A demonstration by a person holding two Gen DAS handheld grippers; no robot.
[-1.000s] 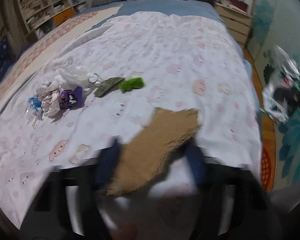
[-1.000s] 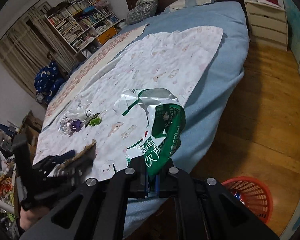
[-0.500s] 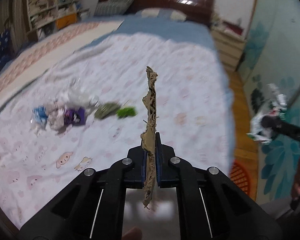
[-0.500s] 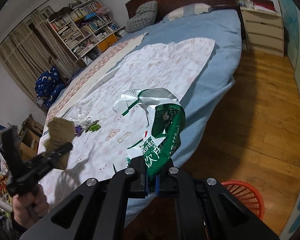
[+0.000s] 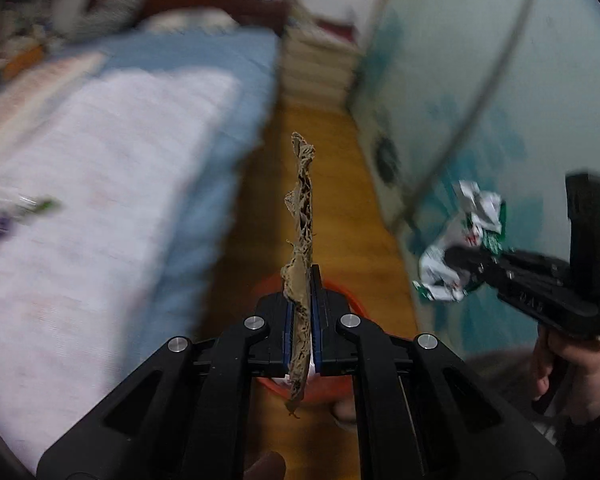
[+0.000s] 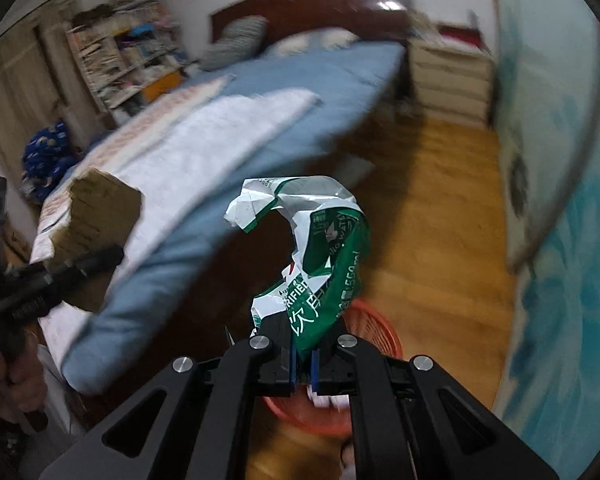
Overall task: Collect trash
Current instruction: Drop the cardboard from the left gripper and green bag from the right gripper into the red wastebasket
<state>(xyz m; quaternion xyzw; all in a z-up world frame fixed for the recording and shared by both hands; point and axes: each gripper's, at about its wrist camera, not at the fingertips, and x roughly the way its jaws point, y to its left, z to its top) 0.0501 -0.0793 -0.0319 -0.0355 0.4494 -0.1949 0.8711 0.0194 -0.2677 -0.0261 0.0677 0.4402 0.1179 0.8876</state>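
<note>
My left gripper [image 5: 301, 312] is shut on a torn brown cardboard piece [image 5: 302, 236], held edge-on above the red trash basket [image 5: 342, 294] on the floor. My right gripper [image 6: 303, 354] is shut on a crumpled green and white plastic wrapper [image 6: 324, 248], also above the red basket [image 6: 374, 332]. The right gripper shows at the right of the left wrist view [image 5: 456, 258] with the wrapper [image 5: 466, 236]. The cardboard [image 6: 100, 208] shows at the left of the right wrist view. A blurred pile of small trash [image 5: 16, 212] lies on the bed.
The bed [image 5: 100, 184] with a white patterned sheet and blue cover stands left of the wooden floor strip [image 5: 336, 168]. A teal wall [image 5: 480, 100] runs along the right. A white drawer unit [image 6: 452, 80] and a bookshelf [image 6: 120, 64] stand at the back.
Both grippers have swung right, off the bed and over the floor, to above the red basket. Each keeps hold of its piece of trash.
</note>
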